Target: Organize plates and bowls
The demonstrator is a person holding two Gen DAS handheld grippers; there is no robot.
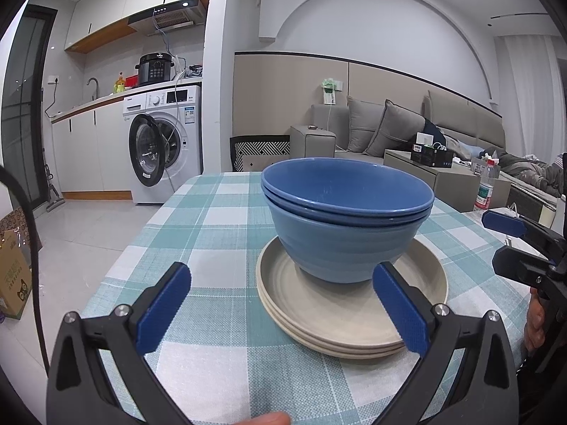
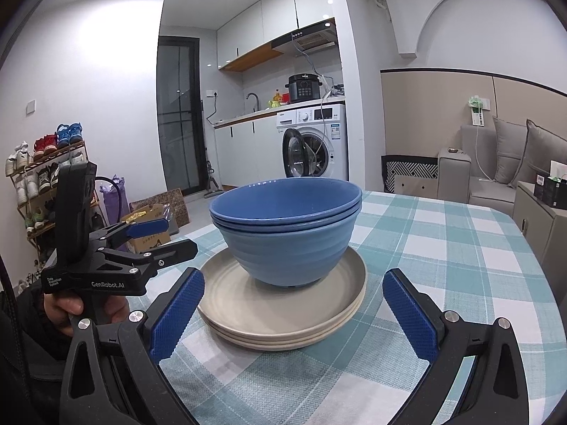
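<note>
Bowls [image 1: 345,219] and plates [image 1: 351,304] sit stacked in one pile on the checked tablecloth [image 1: 212,219], and we see it from both grippers.

From the left wrist view, our left gripper [image 1: 283,301] has its blue-padded fingers [image 1: 163,311] spread wide and holds nothing; the pile lies ahead of them and off to the right, the right finger overlapping the plates' near rim, though we cannot tell whether it touches.

From the right wrist view, our right gripper [image 2: 294,308] is also spread and empty, the pile centred just beyond the gap between its fingers [image 2: 411,315].

Three blue bowls nest one inside another, faintly ribbed on the outside, upright on a stack of three beige plates with ridged rims.

Both grippers are held low and roughly level over the near table edge. A hand [image 2: 71,308] grips the left tool's handle at the left of the right wrist view.
</note>
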